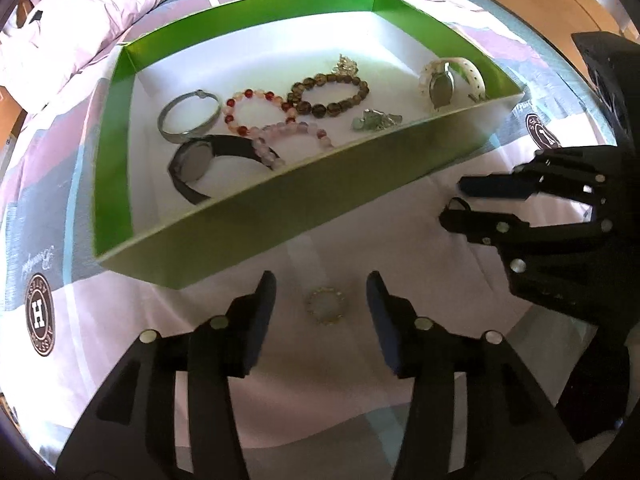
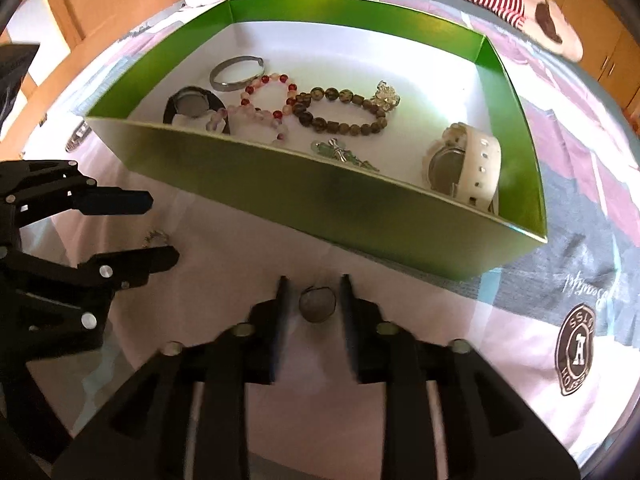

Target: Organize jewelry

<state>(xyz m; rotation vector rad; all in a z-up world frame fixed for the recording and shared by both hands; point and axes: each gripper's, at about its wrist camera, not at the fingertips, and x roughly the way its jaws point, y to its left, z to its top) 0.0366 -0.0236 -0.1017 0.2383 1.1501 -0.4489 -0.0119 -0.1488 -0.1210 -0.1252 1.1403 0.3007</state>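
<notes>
A small beaded ring (image 1: 325, 306) is lying on the patterned bedsheet (image 1: 340, 380) between the left gripper's (image 1: 321, 302) parted jaws, untouched, while the right gripper (image 2: 313, 304) is straddling a dark round-stoned ring (image 2: 316, 304) beside the green cardboard box (image 2: 320, 200) of bracelets and watches.

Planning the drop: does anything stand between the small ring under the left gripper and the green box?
Only the green box's near wall stands between the beaded ring and its floor; the left gripper must lift over it.
</notes>
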